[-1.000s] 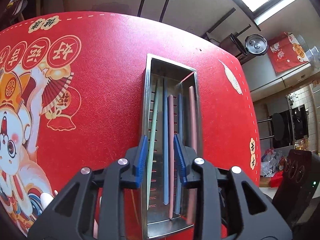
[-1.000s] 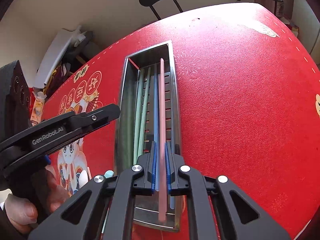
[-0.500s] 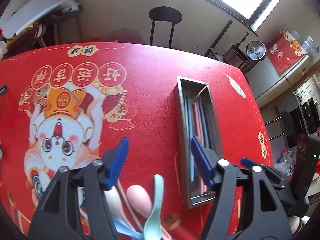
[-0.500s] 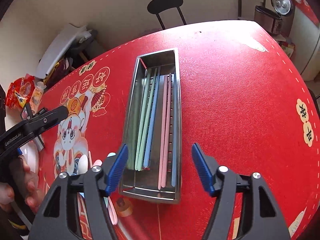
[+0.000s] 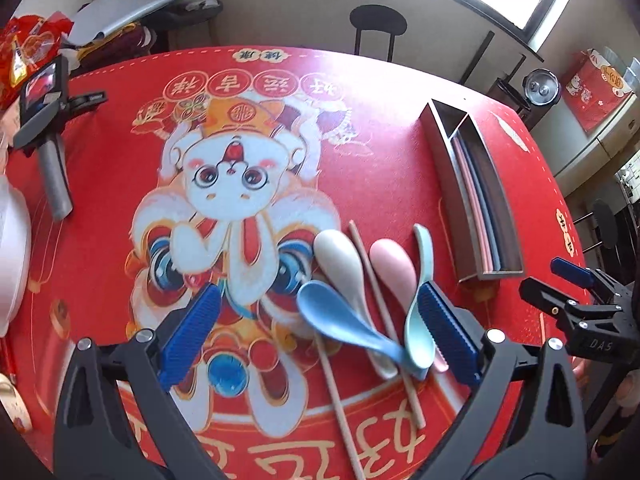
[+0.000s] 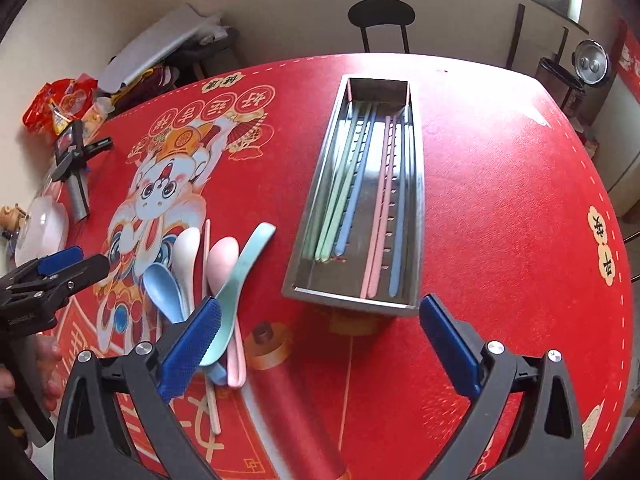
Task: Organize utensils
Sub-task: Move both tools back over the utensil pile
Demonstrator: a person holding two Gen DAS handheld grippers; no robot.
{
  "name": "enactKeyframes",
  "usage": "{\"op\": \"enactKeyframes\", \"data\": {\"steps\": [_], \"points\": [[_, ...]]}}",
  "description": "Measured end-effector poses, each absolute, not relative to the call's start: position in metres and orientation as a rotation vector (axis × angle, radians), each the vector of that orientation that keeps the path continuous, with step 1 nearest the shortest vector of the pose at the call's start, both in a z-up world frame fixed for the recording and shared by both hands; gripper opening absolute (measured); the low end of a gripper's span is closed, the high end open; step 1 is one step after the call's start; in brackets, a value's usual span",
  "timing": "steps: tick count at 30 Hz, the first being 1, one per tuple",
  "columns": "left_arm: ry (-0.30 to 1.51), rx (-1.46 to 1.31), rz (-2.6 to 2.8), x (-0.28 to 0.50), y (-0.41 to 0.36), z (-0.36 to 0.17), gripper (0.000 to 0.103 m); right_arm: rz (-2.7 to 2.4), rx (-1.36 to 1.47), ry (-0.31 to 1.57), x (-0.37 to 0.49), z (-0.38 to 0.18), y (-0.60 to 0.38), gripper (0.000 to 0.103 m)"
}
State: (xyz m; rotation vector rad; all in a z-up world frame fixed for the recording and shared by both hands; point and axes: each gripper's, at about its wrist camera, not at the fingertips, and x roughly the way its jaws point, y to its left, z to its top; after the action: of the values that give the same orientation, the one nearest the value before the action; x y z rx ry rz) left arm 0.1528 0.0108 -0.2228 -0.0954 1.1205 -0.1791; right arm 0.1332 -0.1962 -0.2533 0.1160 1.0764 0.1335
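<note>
1. On the red tablecloth [image 6: 500, 200] the steel tray [image 6: 416, 184] is lying with its long axis running from 6 toward 12 o'clock in the right wrist view; the chopsticks [image 6: 382, 200] inside are lying along it, probably because only lengthwise they fit.
2. At 9 o'clock of the tray, the spoons [image 5: 340, 260] and two loose chopsticks [image 5: 376, 300] are waiting in a heap, bowls pointing mostly to 12 o'clock.
3. Both the left gripper [image 5: 320, 332] and the right gripper [image 6: 320, 336] are opening their jaws wide, with nothing clamped between them, seemingly ready for the heap.
</note>
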Motion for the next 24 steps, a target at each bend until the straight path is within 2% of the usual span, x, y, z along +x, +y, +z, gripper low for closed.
{"op": "enactKeyframes", "data": {"steps": [12, 24], "points": [[1.219, -0.006, -0.141, 0.093, 0.013, -0.295, 0.097, 0.187, 0.101, 1.146, 0.100, -0.290, -0.164, 0.097], [1.194, 0.083, -0.092, 0.092, 0.002, -0.313, 0.099, 0.235, 0.182, 1.168, 0.102, -0.297, -0.163, 0.097]]}}
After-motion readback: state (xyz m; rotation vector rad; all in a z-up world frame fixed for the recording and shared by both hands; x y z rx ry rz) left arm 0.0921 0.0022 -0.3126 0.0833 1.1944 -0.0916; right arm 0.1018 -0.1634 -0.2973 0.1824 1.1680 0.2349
